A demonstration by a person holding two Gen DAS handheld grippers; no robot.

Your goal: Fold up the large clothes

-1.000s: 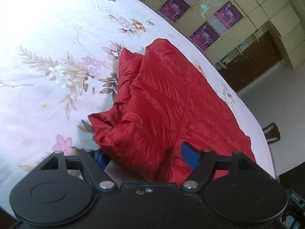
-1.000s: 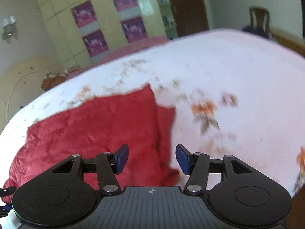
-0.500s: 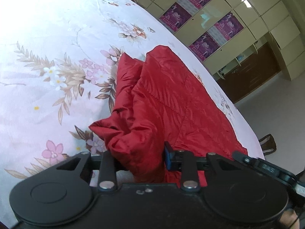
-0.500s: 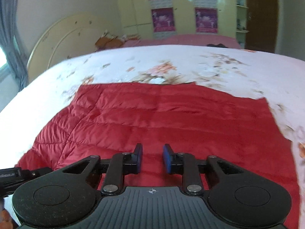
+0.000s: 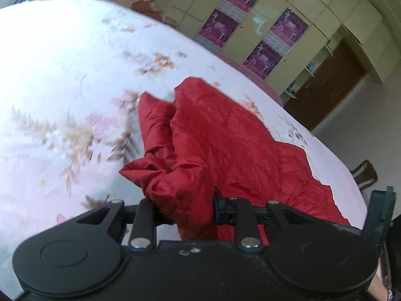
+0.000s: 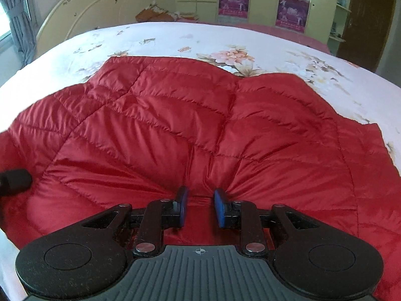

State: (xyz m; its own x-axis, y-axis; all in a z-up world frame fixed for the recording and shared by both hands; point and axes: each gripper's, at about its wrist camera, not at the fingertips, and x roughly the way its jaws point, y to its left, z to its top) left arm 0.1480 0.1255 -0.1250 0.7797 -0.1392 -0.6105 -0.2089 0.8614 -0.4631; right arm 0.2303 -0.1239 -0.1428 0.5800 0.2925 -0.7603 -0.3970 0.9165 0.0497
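Both grippers gripped a red quilted jacket (image 6: 200,125) on the floral bed sheet (image 6: 275,42).

Left gripper (image 5: 185,205): jaws clamped on a bunched, lifted fold. Right gripper (image 6: 199,208): jaws pinched the near edge, fabric puckered between them. Remainder lay spread on the bed.

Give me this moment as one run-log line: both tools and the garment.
left tool: shut on red quilted jacket edge, bunched | right tool: pinching a fold of it | jacket: spread on floral bedsheet | fold: not yet done
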